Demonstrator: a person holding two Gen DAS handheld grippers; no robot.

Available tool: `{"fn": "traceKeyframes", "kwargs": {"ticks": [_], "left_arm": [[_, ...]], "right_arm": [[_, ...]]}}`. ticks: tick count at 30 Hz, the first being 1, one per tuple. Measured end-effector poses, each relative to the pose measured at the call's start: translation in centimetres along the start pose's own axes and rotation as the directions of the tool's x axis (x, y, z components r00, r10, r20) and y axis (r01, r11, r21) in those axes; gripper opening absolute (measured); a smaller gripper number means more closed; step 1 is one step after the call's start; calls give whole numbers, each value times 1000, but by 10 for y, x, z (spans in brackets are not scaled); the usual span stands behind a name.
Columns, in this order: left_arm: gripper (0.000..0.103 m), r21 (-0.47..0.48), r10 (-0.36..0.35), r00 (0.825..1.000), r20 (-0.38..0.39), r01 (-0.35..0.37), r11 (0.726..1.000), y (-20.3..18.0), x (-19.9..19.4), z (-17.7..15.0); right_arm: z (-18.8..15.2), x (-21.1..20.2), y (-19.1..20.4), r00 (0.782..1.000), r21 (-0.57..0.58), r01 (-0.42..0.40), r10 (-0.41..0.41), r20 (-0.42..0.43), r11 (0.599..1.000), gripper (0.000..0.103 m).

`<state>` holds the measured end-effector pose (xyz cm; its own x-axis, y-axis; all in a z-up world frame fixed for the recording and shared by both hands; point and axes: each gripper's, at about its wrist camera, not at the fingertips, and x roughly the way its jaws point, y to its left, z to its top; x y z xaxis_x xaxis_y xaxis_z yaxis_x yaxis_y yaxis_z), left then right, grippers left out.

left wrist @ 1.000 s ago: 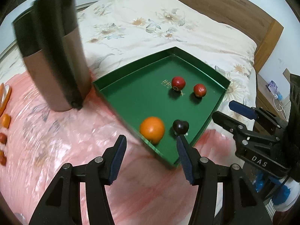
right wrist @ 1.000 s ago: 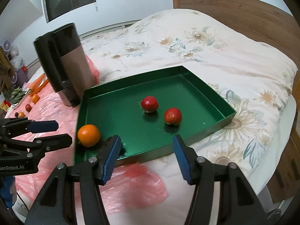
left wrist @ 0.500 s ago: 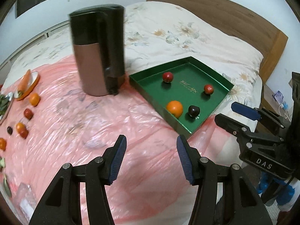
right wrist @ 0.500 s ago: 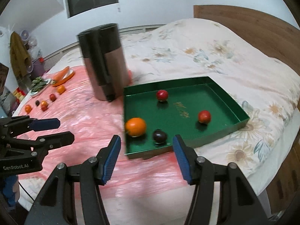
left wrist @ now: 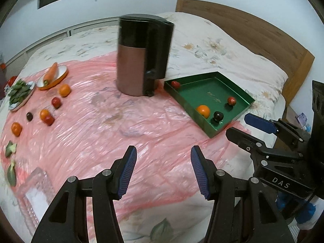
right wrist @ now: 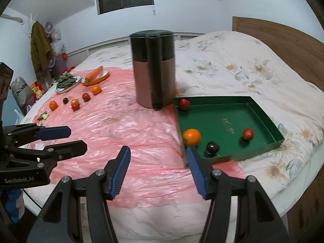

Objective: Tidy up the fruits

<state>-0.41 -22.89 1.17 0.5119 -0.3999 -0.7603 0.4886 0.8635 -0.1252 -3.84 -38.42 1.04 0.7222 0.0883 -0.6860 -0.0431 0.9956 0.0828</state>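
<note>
A: L gripper (left wrist: pixel 163 171)?
B: Jaws released, nothing btwn them, hovering over the pink plastic sheet (left wrist: pixel 97 133) on the bed (left wrist: pixel 212 46).
A: R gripper (right wrist: pixel 157 169)?
B: Same, jaws spread wide & empty, near the front-left corner of the shallow green cardboard tray (right wrist: pixel 263 117).
A: What's in the tray?
B: Round orange (right wrist: pixel 191 136) by the left wall, dark plum-like fruit (right wrist: pixel 212 147) just beside it, small red fruit (right wrist: pixel 248 134) twd the right, another red one (right wrist: pixel 184 103) in the back-left corner.
A: Rest of the fruit?
B: Loose oranges & red fruits (left wrist: pixel 48 113) far left on the sheet, well apart from the tray, near a carrot on an orange-rimmed plate (left wrist: pixel 53 75) & a plate of greens (left wrist: pixel 19 92).
A: Btwn them?
B: Tall black-and-copper cylindrical appliance (left wrist: pixel 142 56), upright, just beside the tray's back-left corner.
</note>
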Motion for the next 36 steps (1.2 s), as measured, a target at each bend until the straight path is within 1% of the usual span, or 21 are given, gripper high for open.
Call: {"fn": "traceKeyframes", "kwargs": {"ticks": [6,11,18,24,31,36], "left_arm": [[49,-47,40,999,23,-39,998,31,-22,-20],[49,-94,95,995,43,-90,992,64,-38,-36],[50,-152,144,989,42,-136,979,100,-47,-56],[50,-202,185,982,47,-172,964,123,-62,-71],[50,-265,245,968,53,-223,938,150,-81,-88],[50,-302,284,957,56,-255,919,169,-87,-98]], "right_arm": [[0,-2,31,999,-35,-37,38,6,999,86],[1,1,55,998,-68,-66,67,7,995,86],[3,8,83,995,-99,-99,99,-6,990,86],[1,11,104,992,-123,-130,129,-16,984,86],[-3,11,133,985,-158,-170,168,-26,973,86],[-3,13,149,983,-181,-186,182,-37,966,86]]}}
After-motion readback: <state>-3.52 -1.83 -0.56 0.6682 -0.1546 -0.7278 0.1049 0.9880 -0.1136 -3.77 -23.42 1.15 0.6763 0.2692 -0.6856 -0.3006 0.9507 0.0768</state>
